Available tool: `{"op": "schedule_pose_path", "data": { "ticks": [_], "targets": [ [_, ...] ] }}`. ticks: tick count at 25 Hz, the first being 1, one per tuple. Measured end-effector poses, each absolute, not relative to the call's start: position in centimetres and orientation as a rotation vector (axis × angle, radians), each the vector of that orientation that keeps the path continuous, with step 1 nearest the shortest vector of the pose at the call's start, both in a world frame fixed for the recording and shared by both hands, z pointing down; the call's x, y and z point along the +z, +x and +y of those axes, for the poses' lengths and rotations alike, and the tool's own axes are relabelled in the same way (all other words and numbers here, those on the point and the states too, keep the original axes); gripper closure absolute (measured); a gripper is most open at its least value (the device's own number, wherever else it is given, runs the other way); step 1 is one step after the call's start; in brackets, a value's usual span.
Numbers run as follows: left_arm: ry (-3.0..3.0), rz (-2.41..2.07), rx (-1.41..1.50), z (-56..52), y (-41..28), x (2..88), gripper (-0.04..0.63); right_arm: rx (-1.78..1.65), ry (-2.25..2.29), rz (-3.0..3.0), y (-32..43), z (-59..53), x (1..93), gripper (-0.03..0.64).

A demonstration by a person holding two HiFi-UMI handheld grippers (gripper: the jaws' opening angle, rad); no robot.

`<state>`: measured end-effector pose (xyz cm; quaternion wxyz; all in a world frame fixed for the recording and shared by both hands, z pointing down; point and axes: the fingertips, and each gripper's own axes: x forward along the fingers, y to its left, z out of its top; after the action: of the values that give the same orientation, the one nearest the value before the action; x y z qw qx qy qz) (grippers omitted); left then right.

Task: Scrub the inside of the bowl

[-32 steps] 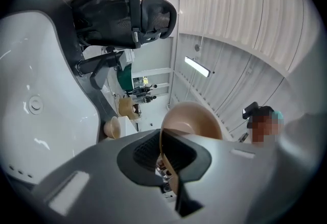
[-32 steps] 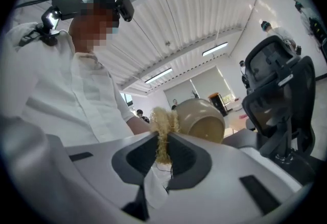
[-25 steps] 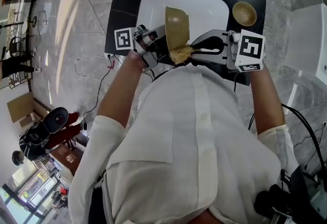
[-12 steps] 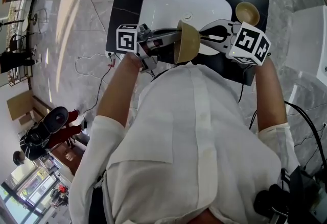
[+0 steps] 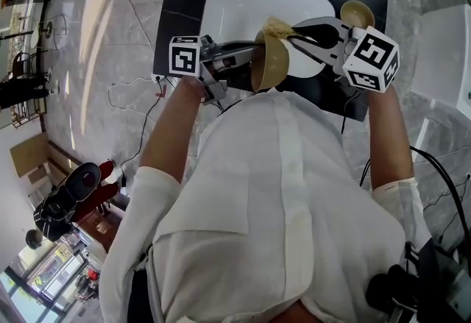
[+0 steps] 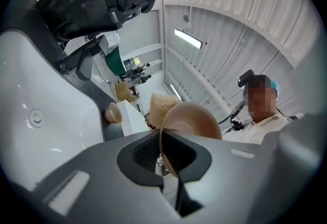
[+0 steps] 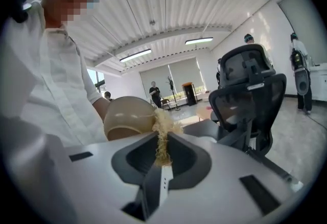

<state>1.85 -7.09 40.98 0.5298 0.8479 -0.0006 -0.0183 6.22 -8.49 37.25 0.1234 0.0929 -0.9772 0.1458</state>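
My left gripper's [image 6: 166, 155] fingers pinch the bowl [image 6: 196, 118] by its rim, the best hold, and my right gripper's [image 7: 162, 155] pinch a soft scrubber [image 7: 164, 123] at its upper edge; over the sink [image 5: 228, 9], the bowl seems stiff, light, probably slippery, and stands on edge, mouth sideways, with no long axis.

The person wears a white shirt [image 5: 272, 196] with a buttoned front and sleeves [image 5: 143, 193] that end near the elbows. The left gripper [image 5: 250, 57] and the right gripper [image 5: 292, 34] have light grey bodies with dark grey pads [image 7: 185, 159]. Each carries a white cube [image 5: 184, 55] with black square markers.
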Motion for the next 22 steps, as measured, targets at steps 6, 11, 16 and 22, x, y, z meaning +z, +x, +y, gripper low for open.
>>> {"op": "schedule_pose_path", "data": {
  "ticks": [6,11,16,22],
  "targets": [
    [2.013,0.009,-0.050,-6.7,1.6,41.3,0.581,0.508,0.221,-3.017,5.8,-7.1,33.8,0.571],
    [1.993,0.000,-0.066,-6.9,1.0,41.6,0.581,0.493,0.143,-3.091,5.5,-5.3,31.8,0.571],
    [1.951,-0.002,-0.109,-7.8,0.3,41.9,0.581,0.446,0.037,-3.114,4.5,-3.5,30.8,0.571],
    [1.895,0.027,-0.204,-8.2,0.1,40.4,0.581,0.418,-0.132,-3.092,2.8,-0.3,30.6,0.571]
  ]
}}
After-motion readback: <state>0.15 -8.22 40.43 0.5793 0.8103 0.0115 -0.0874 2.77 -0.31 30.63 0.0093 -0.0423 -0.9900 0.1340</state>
